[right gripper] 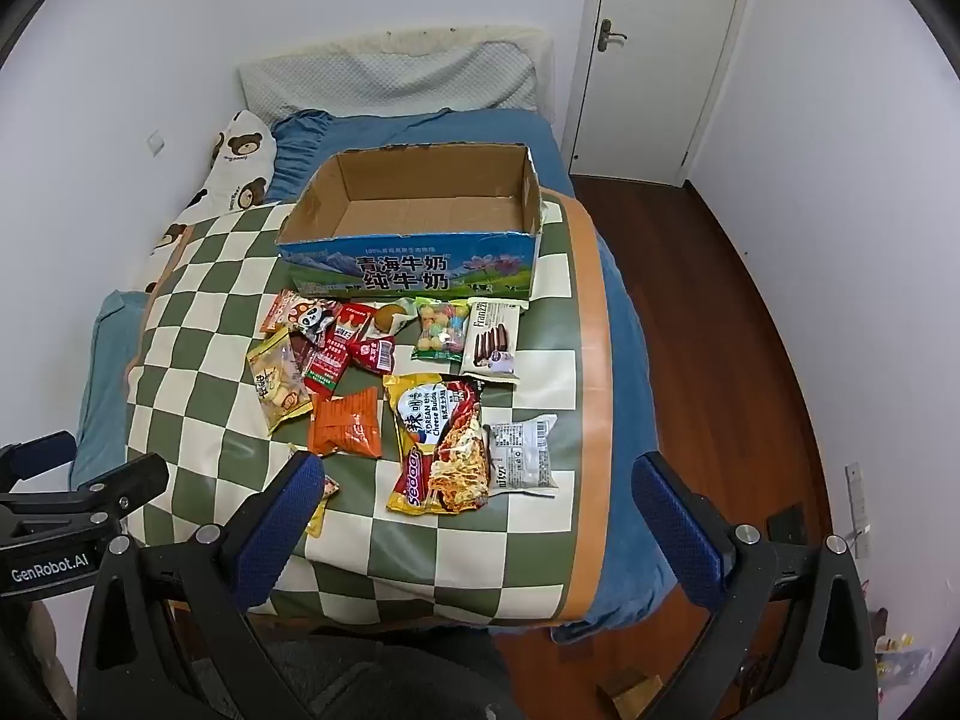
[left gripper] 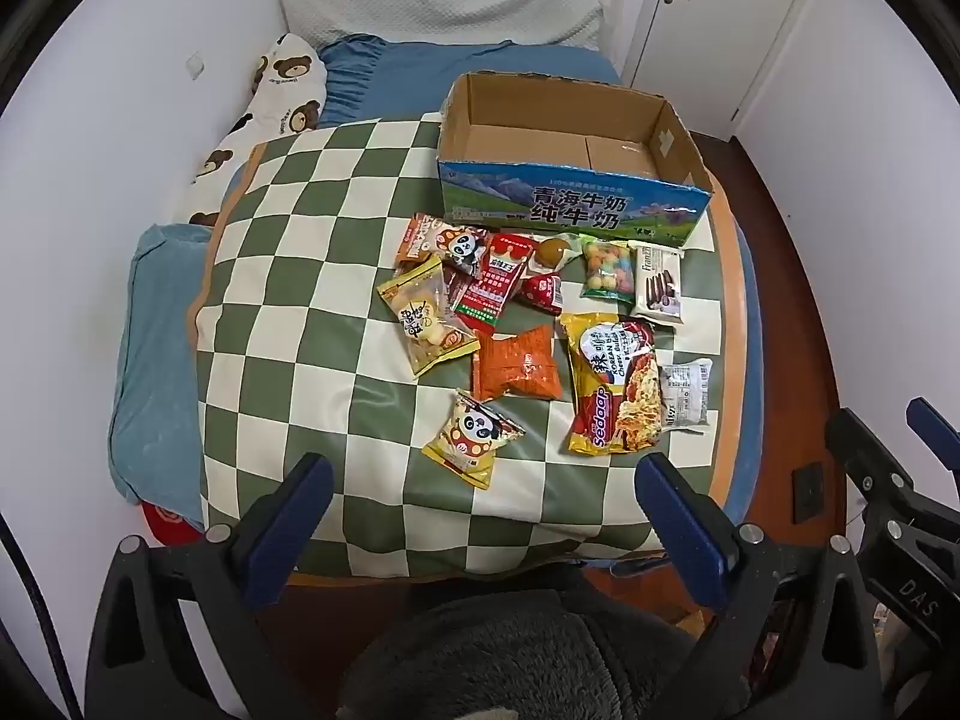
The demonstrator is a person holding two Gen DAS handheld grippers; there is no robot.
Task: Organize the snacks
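Several snack packets lie on a green and cream checked cloth point(left gripper: 288, 300) over a bed. Among them are a yellow Sedaap noodle pack point(left gripper: 612, 381) point(right gripper: 441, 441), an orange packet point(left gripper: 517, 371) point(right gripper: 347, 425), a panda packet point(left gripper: 471, 438) and a Franzzi wafer pack point(left gripper: 660, 282) point(right gripper: 491, 337). An open cardboard milk box point(left gripper: 573, 204) point(right gripper: 414, 267) stands behind them, with nothing inside it. My left gripper point(left gripper: 483, 489) hovers open above the near edge of the cloth. My right gripper point(right gripper: 477, 483) is open too, near the noodle pack, and its left finger hides part of the panda packet.
A bear-print pillow point(left gripper: 288, 90) and a blue pillow point(left gripper: 156, 360) lie at the left, by the wall. Wooden floor point(right gripper: 720, 330) and a white door point(right gripper: 654, 54) are to the right. The other gripper shows at each view's edge.
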